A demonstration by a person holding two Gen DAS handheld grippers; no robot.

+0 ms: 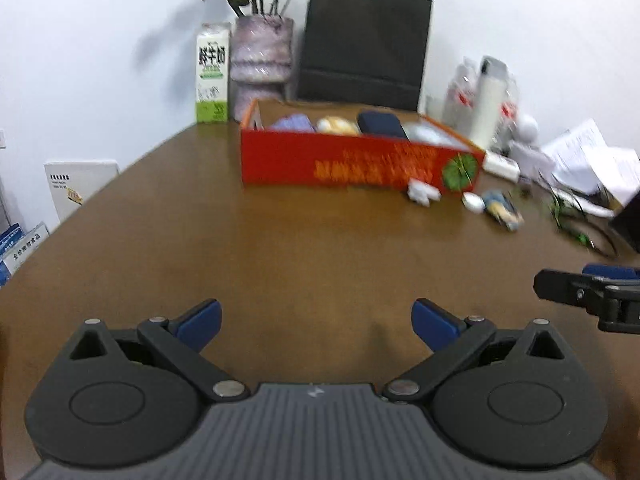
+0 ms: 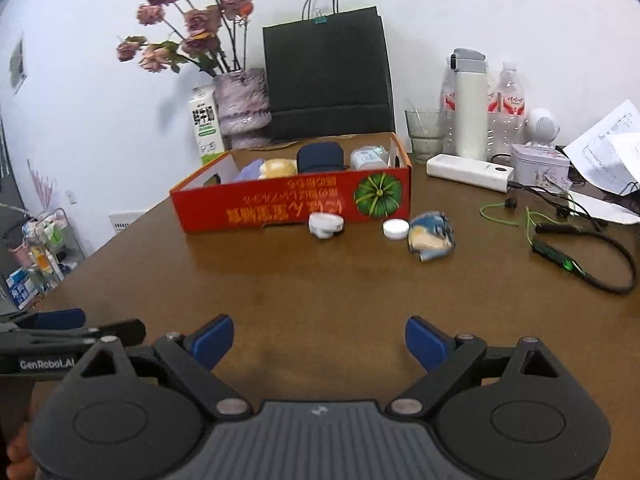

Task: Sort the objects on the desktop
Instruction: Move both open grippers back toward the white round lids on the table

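Your left claw [image 1: 316, 320] stands wide apart over bare brown desk [image 1: 280, 248] with nothing between its blue pads; your right claw [image 2: 320, 344] is spread nearly as wide and grips nothing either. Both hang low over the near part of the desk, well apart from the things to sort.

The red cardboard box [image 2: 280, 208] sits toward the back of the desk, open at the top. It already holds a dark blue case [image 2: 320, 156], a yellowish round item [image 2: 278, 168], something pale purple [image 2: 248, 172] and a whitish packet [image 2: 366, 158].

Just in front of the box lie three loose pieces — a small white object [image 2: 326, 225] touching or nearly touching its front wall, a white round cap [image 2: 395, 229], and a blue-and-cream bundle [image 2: 432, 236] right beside that cap. Green-corded earphones [image 2: 560, 256] lie farther right.
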